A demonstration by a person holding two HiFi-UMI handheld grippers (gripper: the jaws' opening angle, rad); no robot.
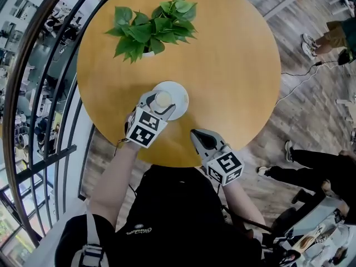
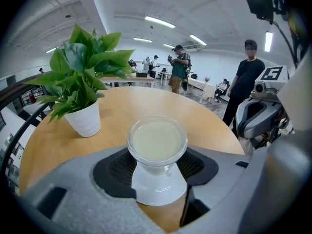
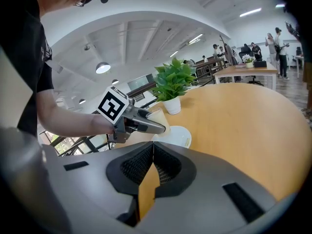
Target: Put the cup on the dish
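The left gripper has its jaws clamped on the cup, just over the white dish, at 6 o'clock from the potted plant. The right gripper, jaws closed on nothing, hangs at 4 o'clock of the dish.

On the round wooden table, at the far side: green leafy plant in a white pot. Nearer, before it: white round dish. Over the dish, between the left gripper jaws: clear glass cup. Right of these, by the near rim: right gripper.
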